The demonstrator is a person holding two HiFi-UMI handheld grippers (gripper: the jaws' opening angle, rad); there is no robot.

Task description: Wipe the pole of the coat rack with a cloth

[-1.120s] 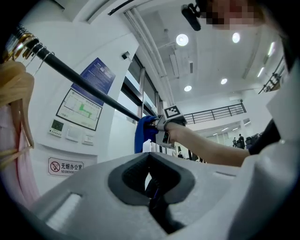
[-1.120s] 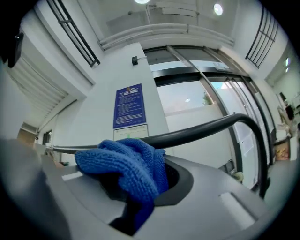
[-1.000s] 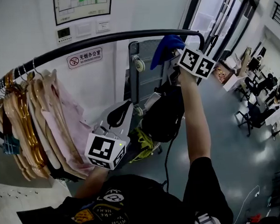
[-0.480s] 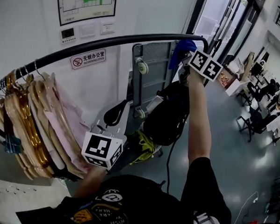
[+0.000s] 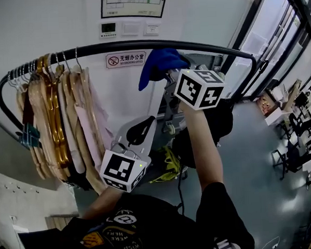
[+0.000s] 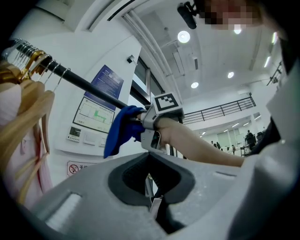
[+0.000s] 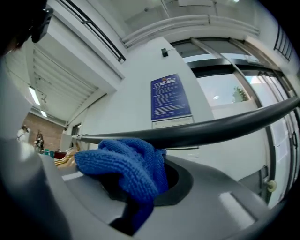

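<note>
1. Pole point(image 5: 97, 47) of the coat rack. Black and round, it runs across the upper part of the head view and bends downward at each end.

2. Cloth point(image 5: 160, 64). Blue, coarse-knit and bunched. It sits at the pole's middle stretch, pressed up against the underside. In my right gripper view its top folds meet the pole, and a loose tail hangs below.

3. My right gripper point(image 5: 169, 76). Raised to the pole on an outstretched arm. Its jaws are clamped on the cloth, which fills the space between them and spills over the front.

4. My left gripper point(image 5: 139, 131). Held well below the pole and pointing up toward it, with nothing in it. The jaws are drawn together, as far as I can make out from the narrow slit between them in my left gripper view.

5. Hangers point(image 5: 46, 116). Wooden and gold-coloured, packed close together on the pole's left stretch, well apart from the cloth. Pale pink garments point(image 5: 88, 125) hang on them, below the pole.

6. No-smoking sign point(image 5: 126, 59). Fixed to the white wall just behind and under the pole, to the left of the cloth.

7. Framed floor plan point(image 5: 133, 3). On the same wall, above the pole.
</note>
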